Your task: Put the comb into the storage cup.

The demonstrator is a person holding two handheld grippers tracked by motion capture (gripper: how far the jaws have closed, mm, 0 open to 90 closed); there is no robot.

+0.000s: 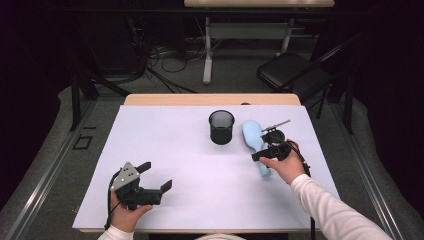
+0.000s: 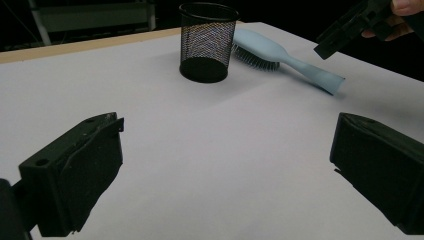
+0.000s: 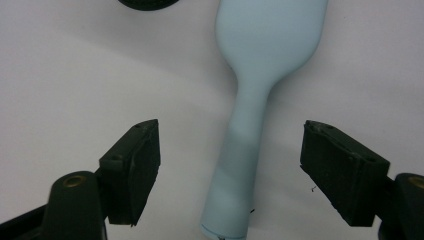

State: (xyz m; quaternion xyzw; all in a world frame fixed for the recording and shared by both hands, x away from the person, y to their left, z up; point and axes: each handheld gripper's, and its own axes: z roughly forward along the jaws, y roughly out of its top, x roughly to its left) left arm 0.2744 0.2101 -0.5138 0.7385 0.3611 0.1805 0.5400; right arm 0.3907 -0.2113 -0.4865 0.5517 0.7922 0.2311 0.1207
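now the hairbrush (image 3: 252, 145) handle lies between the right claw's (image 3: 230, 165) open jaws.

One light-blue hairbrush (image 1: 256, 141), one black mesh cup (image 1: 221, 127), two claws: left (image 1: 156, 176), right (image 1: 263, 146).

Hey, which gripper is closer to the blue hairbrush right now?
The right gripper: its open fingers straddle the blue hairbrush handle without touching it. The left gripper sits far off at the table's near left corner.
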